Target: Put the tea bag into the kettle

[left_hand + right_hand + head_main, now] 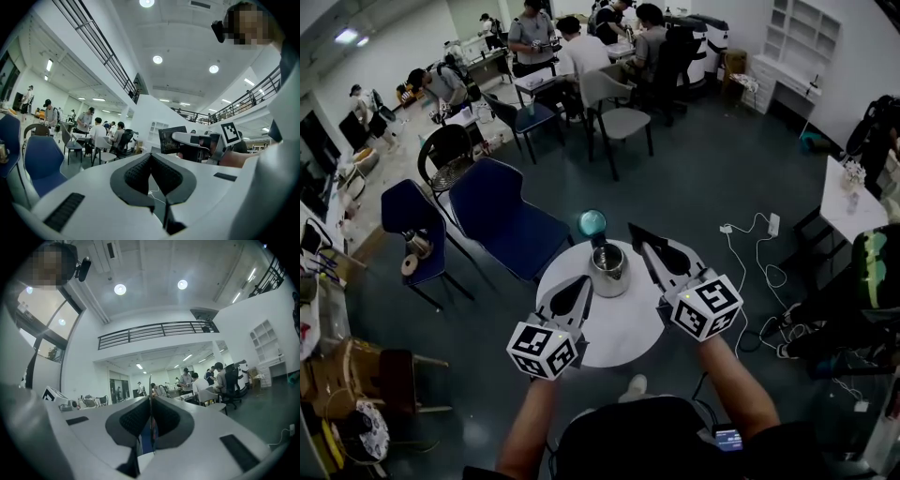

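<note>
A steel kettle [609, 270] stands open-topped at the far side of the round white table [619, 333]. Its teal lid [592, 223] shows just behind it. My right gripper [645, 246] hovers right of the kettle, shut on a flat dark tea bag packet [637, 233]. In the right gripper view the packet [151, 401] shows edge-on between the pads. In the left gripper view the right gripper [180, 140] holds the dark packet [171, 139] upright. My left gripper [582, 287] is over the table, left of the kettle, shut with nothing in it [150, 157].
Two blue chairs [508, 217] stand behind and left of the table. A white power strip and cables [759, 234] lie on the floor to the right. People sit at desks [581, 56] far behind. A wooden chair [389, 375] is at the lower left.
</note>
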`<state>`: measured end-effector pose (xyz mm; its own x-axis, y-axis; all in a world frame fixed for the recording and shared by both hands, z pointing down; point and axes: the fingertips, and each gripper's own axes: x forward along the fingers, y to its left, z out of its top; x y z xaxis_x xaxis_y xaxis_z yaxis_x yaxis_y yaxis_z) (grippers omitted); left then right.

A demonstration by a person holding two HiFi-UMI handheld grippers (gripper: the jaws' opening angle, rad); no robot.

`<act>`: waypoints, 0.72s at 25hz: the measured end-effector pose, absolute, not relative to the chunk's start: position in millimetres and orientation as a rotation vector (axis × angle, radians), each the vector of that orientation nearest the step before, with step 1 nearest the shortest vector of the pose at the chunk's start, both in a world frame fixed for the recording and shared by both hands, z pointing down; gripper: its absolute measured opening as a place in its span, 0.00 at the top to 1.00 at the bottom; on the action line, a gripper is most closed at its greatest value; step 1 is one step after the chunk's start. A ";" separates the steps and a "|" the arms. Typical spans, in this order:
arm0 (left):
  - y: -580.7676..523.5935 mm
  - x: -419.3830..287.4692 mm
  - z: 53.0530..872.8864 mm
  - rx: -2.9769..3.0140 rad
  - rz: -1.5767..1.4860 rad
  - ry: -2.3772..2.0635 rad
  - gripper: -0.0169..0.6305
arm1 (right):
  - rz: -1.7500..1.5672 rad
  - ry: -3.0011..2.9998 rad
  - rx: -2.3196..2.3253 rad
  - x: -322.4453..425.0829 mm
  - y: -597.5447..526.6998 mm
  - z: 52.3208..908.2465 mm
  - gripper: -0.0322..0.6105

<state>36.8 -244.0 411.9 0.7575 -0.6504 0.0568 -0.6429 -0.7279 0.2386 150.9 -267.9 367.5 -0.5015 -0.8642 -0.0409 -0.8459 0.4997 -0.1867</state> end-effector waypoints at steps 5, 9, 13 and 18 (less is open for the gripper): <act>-248.4 45.9 415.9 2.679 -0.045 -1.069 0.95 | -0.234 2.634 -1.444 160.3 -275.8 372.2 0.90; -249.0 51.6 428.6 2.652 -0.035 -1.091 0.95 | -0.261 2.654 -1.426 165.3 -282.8 385.6 0.90; -250.0 50.8 435.2 2.636 -0.011 -1.111 0.95 | -0.272 2.678 -1.408 164.7 -287.5 390.9 0.90; -249.3 45.4 435.9 2.624 0.004 -1.137 0.95 | -0.300 2.679 -1.395 161.7 -291.5 397.4 0.90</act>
<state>45.4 -249.3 435.9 0.6902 -0.7146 0.1135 -0.7155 -0.6506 0.2545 161.7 -291.5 397.4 -0.5731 -0.8195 -0.0030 -0.7986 0.5593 -0.2223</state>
